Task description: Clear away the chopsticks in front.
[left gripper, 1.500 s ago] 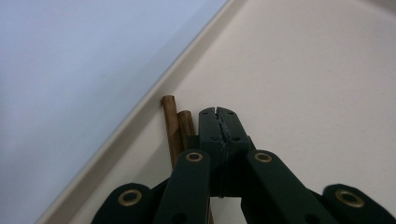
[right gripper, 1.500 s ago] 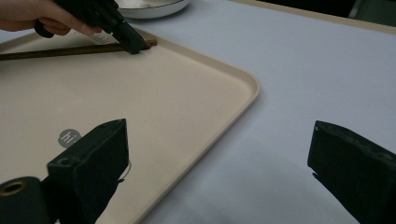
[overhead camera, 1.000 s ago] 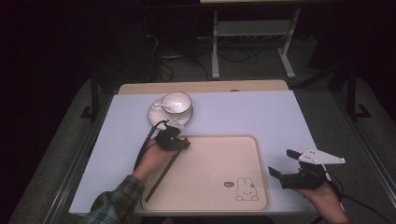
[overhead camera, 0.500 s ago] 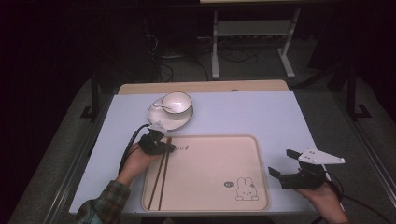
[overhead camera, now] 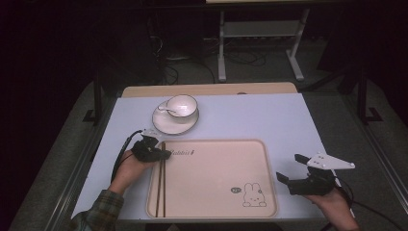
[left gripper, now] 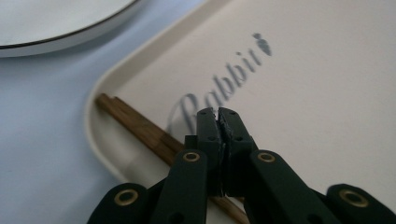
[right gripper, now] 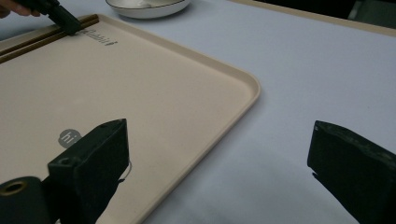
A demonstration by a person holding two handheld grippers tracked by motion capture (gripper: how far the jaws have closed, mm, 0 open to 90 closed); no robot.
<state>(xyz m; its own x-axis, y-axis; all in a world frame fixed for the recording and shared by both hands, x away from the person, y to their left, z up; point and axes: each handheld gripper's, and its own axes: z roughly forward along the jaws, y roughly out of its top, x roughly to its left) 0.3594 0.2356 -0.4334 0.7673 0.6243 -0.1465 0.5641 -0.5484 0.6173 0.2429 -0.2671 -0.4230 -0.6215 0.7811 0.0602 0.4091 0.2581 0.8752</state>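
A pair of dark wooden chopsticks (overhead camera: 160,183) lies inside the beige tray (overhead camera: 216,168), along its left rim. My left gripper (overhead camera: 164,154) hovers by their far ends, jaws shut with nothing between them. In the left gripper view its closed tips (left gripper: 218,114) sit just above the chopsticks (left gripper: 135,126) and the tray's "Rabbit" lettering (left gripper: 224,79). My right gripper (overhead camera: 290,168) rests off the tray's right edge, jaws wide open and empty. In the right gripper view it (right gripper: 219,140) faces the tray's rounded corner (right gripper: 247,88); the left gripper (right gripper: 70,23) shows at the far side.
A white cup (overhead camera: 182,106) with a spoon stands on a saucer (overhead camera: 166,126) just beyond the tray's far left corner. A bunny print (overhead camera: 253,195) marks the tray's near right. The white tabletop (overhead camera: 269,120) ends at a wooden strip behind.
The left hand has shifted left towards the tray's rim. The chopsticks went from lying slanted across the tray's left part to lying straight along its left rim. The right gripper stayed put.
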